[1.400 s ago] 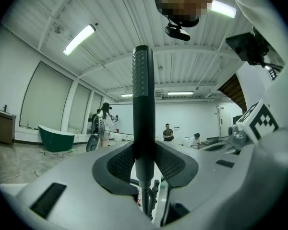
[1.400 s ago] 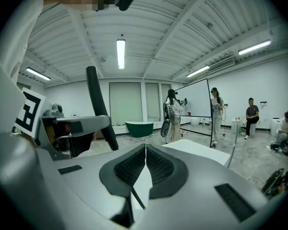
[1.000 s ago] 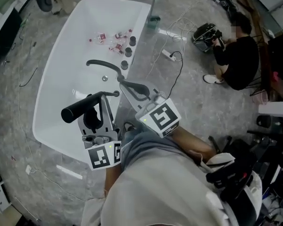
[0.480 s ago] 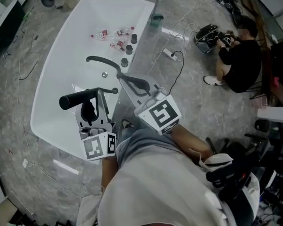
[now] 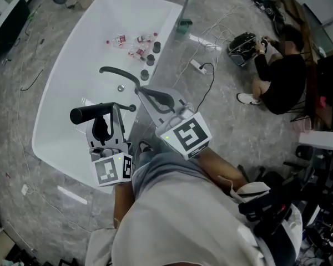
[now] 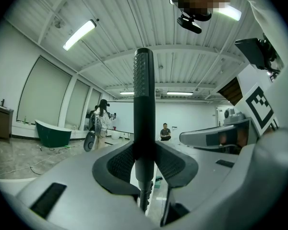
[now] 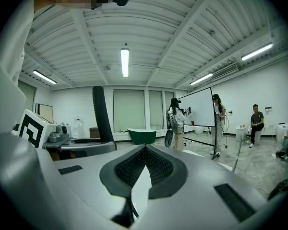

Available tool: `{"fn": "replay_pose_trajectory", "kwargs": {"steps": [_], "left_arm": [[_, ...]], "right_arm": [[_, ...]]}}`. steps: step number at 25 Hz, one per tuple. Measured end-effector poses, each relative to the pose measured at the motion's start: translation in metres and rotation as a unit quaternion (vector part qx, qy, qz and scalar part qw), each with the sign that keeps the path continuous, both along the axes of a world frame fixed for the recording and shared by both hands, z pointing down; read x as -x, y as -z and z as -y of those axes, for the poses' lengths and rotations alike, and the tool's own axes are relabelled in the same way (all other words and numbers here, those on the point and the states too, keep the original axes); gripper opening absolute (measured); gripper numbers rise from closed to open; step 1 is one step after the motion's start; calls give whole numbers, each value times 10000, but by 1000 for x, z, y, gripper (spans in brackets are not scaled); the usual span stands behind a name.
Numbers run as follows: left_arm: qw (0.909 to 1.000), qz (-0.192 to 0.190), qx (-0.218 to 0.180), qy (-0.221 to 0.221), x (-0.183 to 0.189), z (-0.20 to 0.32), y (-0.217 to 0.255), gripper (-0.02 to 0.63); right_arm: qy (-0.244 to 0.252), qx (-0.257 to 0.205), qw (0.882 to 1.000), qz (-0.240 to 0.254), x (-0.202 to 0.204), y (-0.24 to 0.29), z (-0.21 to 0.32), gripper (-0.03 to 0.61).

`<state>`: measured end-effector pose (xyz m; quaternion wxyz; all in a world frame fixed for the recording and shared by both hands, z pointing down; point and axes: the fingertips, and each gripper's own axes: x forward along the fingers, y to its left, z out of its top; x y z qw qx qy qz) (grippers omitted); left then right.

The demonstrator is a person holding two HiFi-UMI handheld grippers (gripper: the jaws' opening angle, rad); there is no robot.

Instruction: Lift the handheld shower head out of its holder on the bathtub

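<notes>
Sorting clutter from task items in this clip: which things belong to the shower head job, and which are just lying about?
Job: shower head; left gripper, clamped on it; bathtub.
Lying about: small bottles inside the bathtub; power strip.

Test lab: freestanding bathtub (image 5: 66, 93), floor cables (image 5: 212, 83), whiteboard (image 7: 201, 111).

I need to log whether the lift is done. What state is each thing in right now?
shower head: lifted off the tub rim, clamped in the left gripper.
left gripper: shut on the shower head's handle.
right gripper: shut, empty.
faucet spout: no water running.
bathtub: no water seen, small bottles lying at the far end.
</notes>
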<state>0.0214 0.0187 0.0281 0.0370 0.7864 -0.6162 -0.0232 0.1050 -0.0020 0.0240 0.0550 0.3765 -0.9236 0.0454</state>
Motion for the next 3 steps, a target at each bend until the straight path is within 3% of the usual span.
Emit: {"fn": "replay_pose_trajectory", "kwargs": {"steps": [3], "left_arm": [[10000, 67, -28, -16, 5, 2, -2, 143]], "right_arm": [[-16, -16, 10000, 0, 4, -1, 2, 15]]}}
